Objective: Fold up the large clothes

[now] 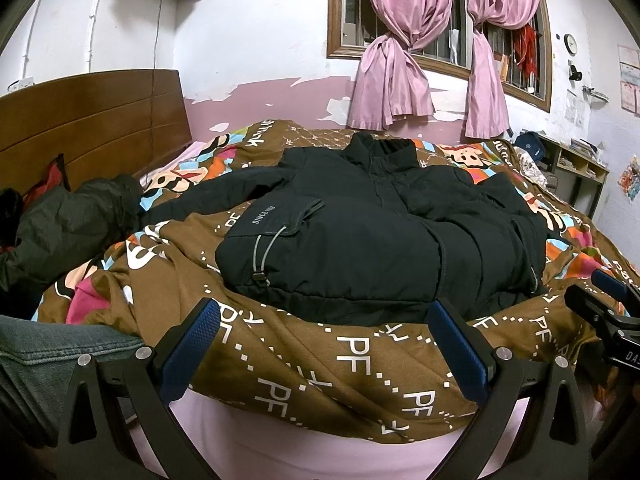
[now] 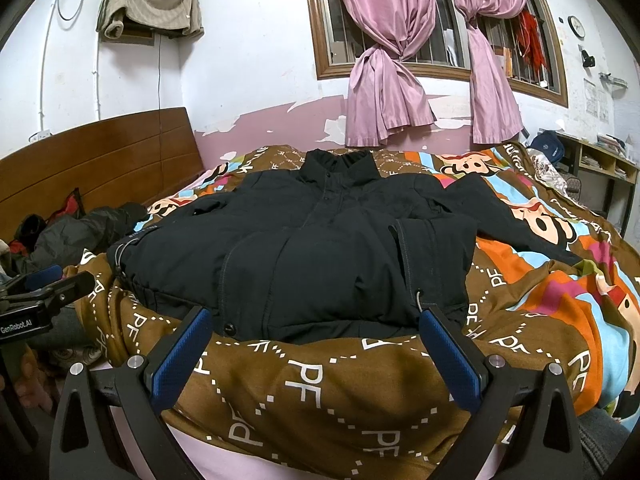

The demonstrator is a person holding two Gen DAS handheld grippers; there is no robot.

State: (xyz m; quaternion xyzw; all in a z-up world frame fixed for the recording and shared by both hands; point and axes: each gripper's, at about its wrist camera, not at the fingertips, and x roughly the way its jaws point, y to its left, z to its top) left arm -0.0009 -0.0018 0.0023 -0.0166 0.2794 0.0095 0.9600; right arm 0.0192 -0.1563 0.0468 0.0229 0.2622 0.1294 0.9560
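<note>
A brown quilt (image 1: 320,364) covers the bed. The black jacket (image 1: 372,232) lies flat in the middle of the frame, its right sleeve partly tucked under. The left gripper (image 1: 324,344) and right gripper (image 2: 316,348) sit low, fingers wide apart, holding nothing.

jacket (image 1: 360,232): was plain black
quilt (image 1: 320,372): was brown, white "PF" lettering, cartoon patches
curtains (image 1: 400,40): were pink

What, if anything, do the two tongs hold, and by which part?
Nothing: the left tongs and right tongs are open, short of the black jacket.
</note>
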